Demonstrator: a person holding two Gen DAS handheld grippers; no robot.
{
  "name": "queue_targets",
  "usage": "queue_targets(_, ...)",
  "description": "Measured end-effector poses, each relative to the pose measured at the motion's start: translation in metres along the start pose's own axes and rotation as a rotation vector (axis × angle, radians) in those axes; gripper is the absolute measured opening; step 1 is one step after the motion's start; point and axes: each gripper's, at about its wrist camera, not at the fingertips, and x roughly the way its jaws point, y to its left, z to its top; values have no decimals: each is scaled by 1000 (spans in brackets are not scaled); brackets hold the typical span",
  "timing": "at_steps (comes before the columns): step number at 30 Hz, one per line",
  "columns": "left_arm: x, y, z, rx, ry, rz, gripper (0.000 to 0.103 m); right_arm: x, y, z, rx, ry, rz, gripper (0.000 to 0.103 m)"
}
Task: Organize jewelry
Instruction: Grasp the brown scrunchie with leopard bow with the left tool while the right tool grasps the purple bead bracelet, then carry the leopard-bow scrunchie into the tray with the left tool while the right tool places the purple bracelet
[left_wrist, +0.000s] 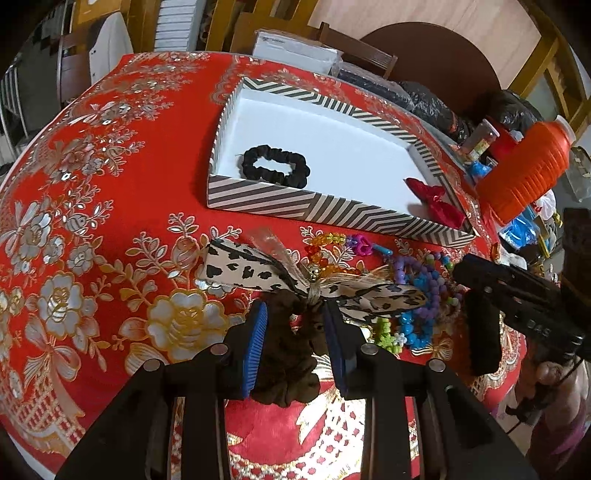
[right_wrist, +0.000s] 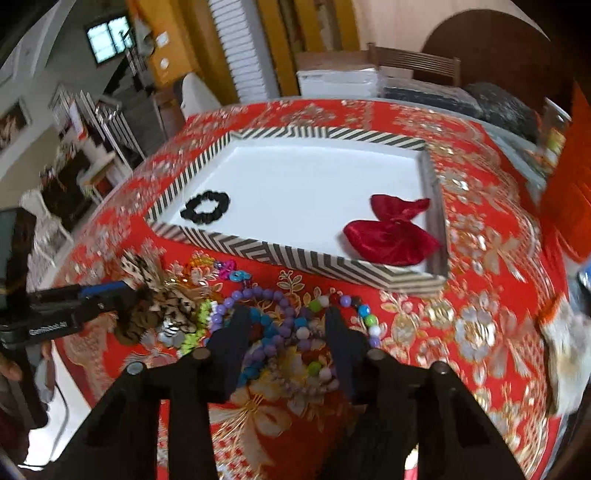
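Left claw (left_wrist: 295, 325) grips brown scrunchie (left_wrist: 291, 354) — right claw (right_wrist: 284, 332) spread open over beads (right_wrist: 280, 325).

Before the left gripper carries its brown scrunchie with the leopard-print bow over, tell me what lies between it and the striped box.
Nothing tall blocks the way. The left gripper holds the brown scrunchie with leopard-print bow; ahead lie only flat orange and pink bead pieces on the red floral tablecloth, then the near wall of the black-and-white striped box, which it must clear.
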Motion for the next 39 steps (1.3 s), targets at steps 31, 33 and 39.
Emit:
queue_targets(31,2,5,0,7,-6,0,5,36,17,15,-159,90,64,9)
queue_targets(33,-8,6,3,6,-29,-5,5,21,17,19,-145,55,75,9)
queue_targets(39,-37,1,17,11,-97,-26,5,-20,11,34,-106,-43,104,9)
